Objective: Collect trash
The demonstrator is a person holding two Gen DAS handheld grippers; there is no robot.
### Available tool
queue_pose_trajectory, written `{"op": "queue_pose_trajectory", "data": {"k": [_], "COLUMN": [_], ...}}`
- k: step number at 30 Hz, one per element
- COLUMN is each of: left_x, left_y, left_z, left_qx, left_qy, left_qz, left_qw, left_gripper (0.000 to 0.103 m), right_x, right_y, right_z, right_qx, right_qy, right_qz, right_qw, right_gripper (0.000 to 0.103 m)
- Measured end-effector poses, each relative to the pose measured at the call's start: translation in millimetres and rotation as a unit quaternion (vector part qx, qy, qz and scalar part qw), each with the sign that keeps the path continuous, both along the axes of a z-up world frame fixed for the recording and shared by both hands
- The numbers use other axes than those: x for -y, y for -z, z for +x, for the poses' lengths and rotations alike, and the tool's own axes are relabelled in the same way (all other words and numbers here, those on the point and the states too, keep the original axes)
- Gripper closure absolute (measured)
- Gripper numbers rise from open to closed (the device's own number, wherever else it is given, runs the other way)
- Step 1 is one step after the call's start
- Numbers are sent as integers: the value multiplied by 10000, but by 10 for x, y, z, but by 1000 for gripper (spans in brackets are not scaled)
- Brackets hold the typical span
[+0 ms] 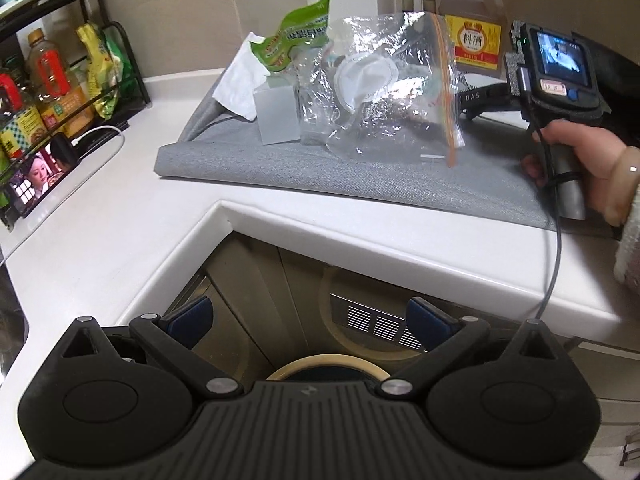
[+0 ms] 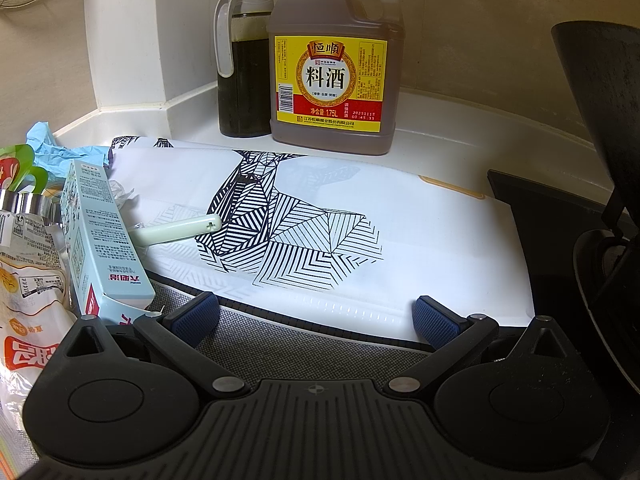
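Note:
A pile of trash lies on a grey mat (image 1: 280, 168) on the white counter: a clear zip bag (image 1: 384, 92), a green wrapper (image 1: 296, 36), a white tissue (image 1: 240, 84) and a small grey box (image 1: 278, 114). My left gripper (image 1: 310, 316) is open and empty, held off the counter's front edge above a bin with a tan rim (image 1: 326, 362). My right gripper (image 2: 316, 316) is open and empty over the mat (image 2: 280, 344), at the near edge of a white bag with a black line pattern (image 2: 304, 220). A pale blue carton (image 2: 100, 240), a pale green stick (image 2: 180, 230) and snack wrappers (image 2: 28, 280) lie at its left.
A cooking-wine jug (image 2: 332, 68) and a dark oil bottle (image 2: 242, 76) stand in the back corner. A black stove and pan (image 2: 600, 200) are at the right. A bottle rack (image 1: 52, 80) and a phone playing video (image 1: 36, 178) sit at the left.

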State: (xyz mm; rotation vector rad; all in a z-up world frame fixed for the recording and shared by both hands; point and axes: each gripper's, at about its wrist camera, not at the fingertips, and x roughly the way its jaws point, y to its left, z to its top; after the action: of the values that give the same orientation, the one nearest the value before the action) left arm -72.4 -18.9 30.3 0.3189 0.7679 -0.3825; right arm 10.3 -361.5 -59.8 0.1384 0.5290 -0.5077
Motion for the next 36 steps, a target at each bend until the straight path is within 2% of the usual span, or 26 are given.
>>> {"op": "queue_pose_trajectory", "data": {"k": [3,5,8,12,14,17,21,25,27,30,36], "left_x": [-84,-147,-219,-303,-334,-386,-453,-494,-531,-597,-670], "left_y": [-25,-44,-55,-81,-98,-119,-142,-198,-224,-236,-258], "left_z": [-46,-57,-55,-110,-160,-215,-297,-387,-409,-464,-578], "left_qx": [49,73,-43,-112,-54,-62,-92,117,121,-95,137], "left_qy": [-103,-203,-315,-197,-142,-80,-61,-114,-167,-135,-171], "left_qz": [-60,-185,-186,-332,-387,-446,-575,-733,-832,-999,-913], "left_qw": [9999,9996,9993,9992,9991,9990,9983,9972,9963,9949,9956], "left_gripper": [0,0,0,0,0,0,0,0,0,0,0], "right_x": [8,-16,-125,-285,-346,-458,-699,-876,-934,-1008,-1134], "right_y": [-103,-209,-399,-667,-779,-795,-735,-670,-663,-680,-711], "right_z": [-35,-255,-704,-1379,-1718,-2184,-2647,-2916,-3012,-3126,-3190], "right_qx": [-193,-77,524,1318,1600,1825,1725,1560,1583,1644,1628], "right_qy": [-177,76,18,-232,-389,-748,-1165,-1441,-1467,-1485,-1602], "right_qz": [48,133,-11,-268,-165,186,3,-184,-264,-439,-595], "right_qw": [9996,9999,9986,9906,9862,9802,9781,9770,9761,9742,9717], "right_gripper": [0,0,0,0,0,0,0,0,0,0,0]}}
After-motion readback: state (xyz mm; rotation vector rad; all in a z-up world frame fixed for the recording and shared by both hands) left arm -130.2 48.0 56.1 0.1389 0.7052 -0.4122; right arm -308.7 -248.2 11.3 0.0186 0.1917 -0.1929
